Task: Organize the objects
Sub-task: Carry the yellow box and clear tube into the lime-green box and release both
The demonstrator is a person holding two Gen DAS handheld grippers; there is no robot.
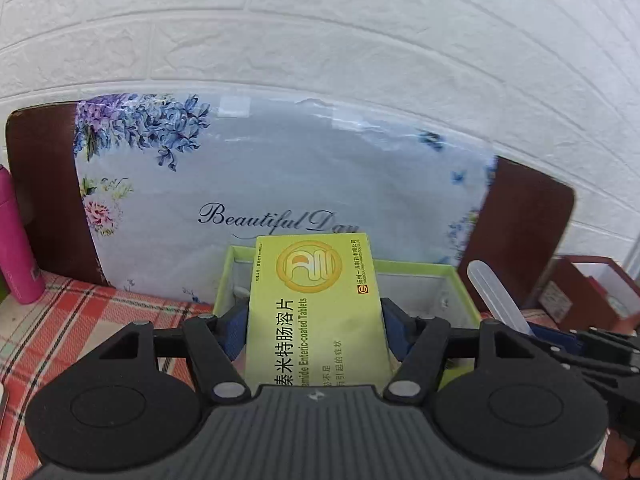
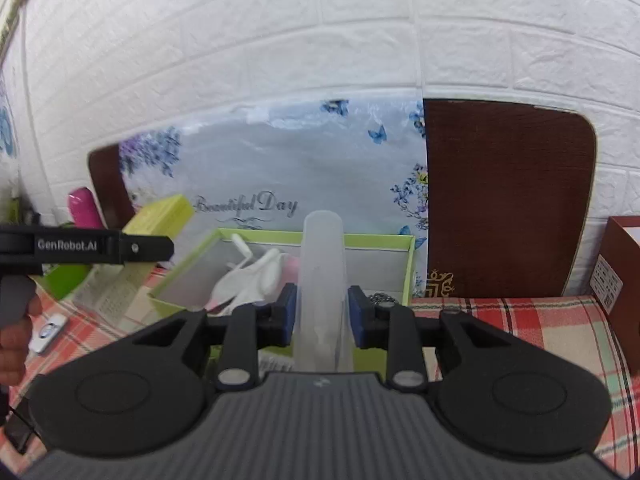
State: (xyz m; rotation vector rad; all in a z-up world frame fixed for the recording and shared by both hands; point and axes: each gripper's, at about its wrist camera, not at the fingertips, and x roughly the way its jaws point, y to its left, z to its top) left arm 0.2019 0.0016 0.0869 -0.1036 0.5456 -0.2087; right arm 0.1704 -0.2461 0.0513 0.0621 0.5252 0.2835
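We see the left gripper [image 1: 316, 320] clenched on a yellow-green cardboard medicine box [image 1: 316, 304] printed with Chinese characters and an orange-gold round logo; the blue pads [image 1: 234, 328] press its two long sides at the centre of the left wrist frame. The box stands tilted away from us, its far end over the near wall of the shallow lime-green open tray [image 1: 424, 269] that lies on the red plaid tablecloth [image 1: 72, 320].

In the right wrist frame, the right gripper [image 2: 322, 310] grasps a frosted translucent plastic tube [image 2: 323, 276] that rises upright between its blue pads [image 2: 289, 316] at centre frame, in front of the same tray [image 2: 384, 240]. Inside the tray lie white plastic pieces [image 2: 256, 276], too blurred to identify. At the left of this frame, the left gripper [image 2: 144, 246] holds the medicine box [image 2: 164, 212] just beside the tray's left corner.

A pink cylindrical bottle [image 1: 16, 240] stands at the left edge of the left wrist frame. Behind the tray, a floral plastic-wrapped package lettered "Beautiful Day" [image 1: 280, 168] leans against a dark brown wooden board [image 2: 508, 200], and a dark red open box [image 1: 592, 288] sits at the right edge.
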